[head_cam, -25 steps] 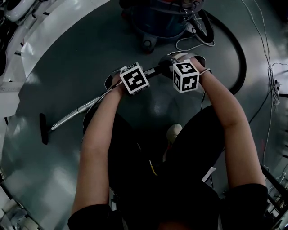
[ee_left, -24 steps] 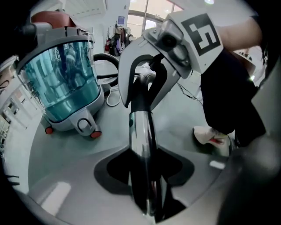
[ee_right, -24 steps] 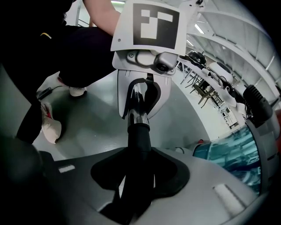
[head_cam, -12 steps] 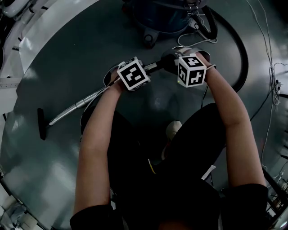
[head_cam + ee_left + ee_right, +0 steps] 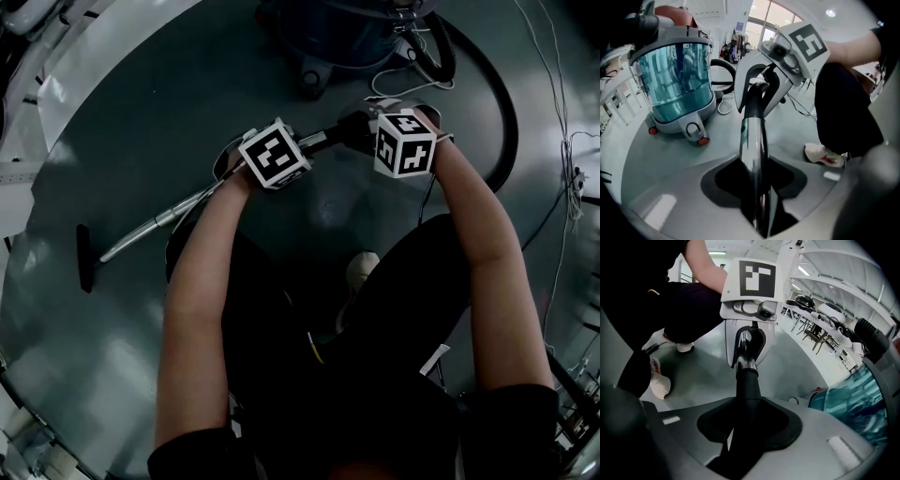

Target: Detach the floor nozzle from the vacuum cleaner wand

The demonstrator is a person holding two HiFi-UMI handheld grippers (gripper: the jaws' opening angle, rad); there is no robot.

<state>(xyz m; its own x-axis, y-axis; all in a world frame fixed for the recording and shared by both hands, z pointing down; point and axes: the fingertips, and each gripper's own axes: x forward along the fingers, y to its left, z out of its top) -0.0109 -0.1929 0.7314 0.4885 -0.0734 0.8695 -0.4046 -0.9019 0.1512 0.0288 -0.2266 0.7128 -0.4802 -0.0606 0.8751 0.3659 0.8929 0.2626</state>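
Note:
The vacuum wand (image 5: pixel 178 208) slants from the black floor nozzle (image 5: pixel 86 258) on the floor at left up to its black handle end (image 5: pixel 349 131). My left gripper (image 5: pixel 267 152) is shut on the chrome tube (image 5: pixel 752 150), which runs straight out between its jaws. To the right, my right gripper (image 5: pixel 398 141) is shut on the black handle tube (image 5: pixel 747 399). Each gripper faces the other along the wand: the right gripper (image 5: pixel 765 89) shows ahead in the left gripper view, and the left gripper (image 5: pixel 749 350) in the right gripper view. The nozzle sits joined to the wand.
The blue canister vacuum (image 5: pixel 677 79) stands on wheels just beyond the grippers, its black hose (image 5: pixel 497 103) looping round at right. White cables (image 5: pixel 562 141) lie on the grey floor at right. The person's shoe (image 5: pixel 361 272) is below the hands.
Both grippers keep their hold on the wand and have rolled slightly. The wand and nozzle lie much as before.

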